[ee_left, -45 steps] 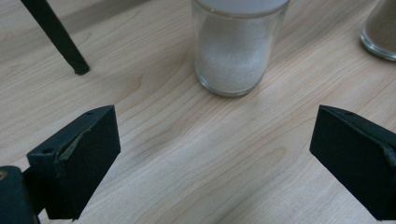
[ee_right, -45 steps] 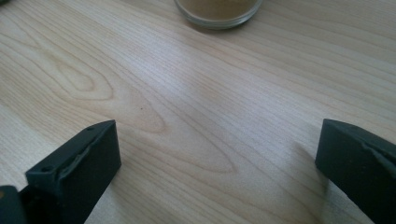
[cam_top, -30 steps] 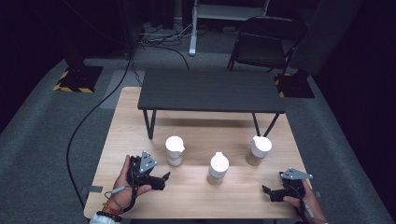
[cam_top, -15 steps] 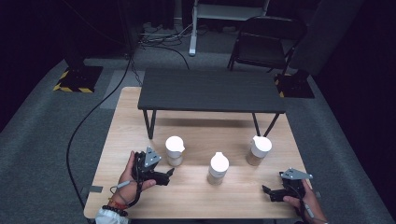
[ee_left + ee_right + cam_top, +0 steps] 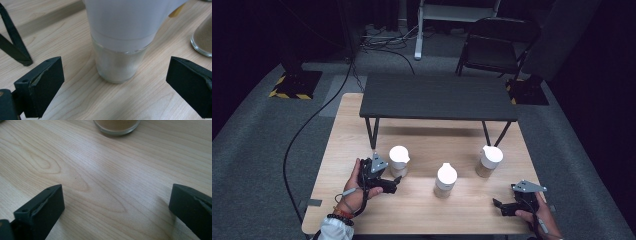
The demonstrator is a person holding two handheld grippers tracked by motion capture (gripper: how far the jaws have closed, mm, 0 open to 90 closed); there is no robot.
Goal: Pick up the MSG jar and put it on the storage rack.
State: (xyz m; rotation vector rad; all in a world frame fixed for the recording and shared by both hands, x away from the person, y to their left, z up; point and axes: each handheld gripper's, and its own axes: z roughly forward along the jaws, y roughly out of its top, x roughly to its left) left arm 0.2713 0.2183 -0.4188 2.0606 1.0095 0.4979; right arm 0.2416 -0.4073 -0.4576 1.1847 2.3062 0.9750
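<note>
Three glass jars with white caps stand on the wooden table [image 5: 422, 215]: a left jar [image 5: 399, 161], a middle jar [image 5: 446, 180] and a right jar [image 5: 488, 161]. My left gripper [image 5: 395, 182] lies low beside the left jar, pointing at it. In the left gripper view that jar [image 5: 117, 62] stands close ahead, centred between the wide-apart jaws of the open left gripper [image 5: 115, 82], untouched. My right gripper [image 5: 498, 205] rests open near the front right edge. In the right gripper view, the right gripper [image 5: 116, 200] has bare wood between its jaws and a jar base with brown powder [image 5: 116, 125] farther off.
A small black bench [image 5: 437, 97] stands on the back half of the table; one of its legs [image 5: 12, 45] is left of the left gripper. A jar of brown powder [image 5: 202, 40] sits off to that gripper's right. A folding chair [image 5: 497, 45] and a cable [image 5: 307, 125] are on the floor.
My left gripper has crept forward and rightward, closer to the left jar. The right gripper and the jars have stayed put.
</note>
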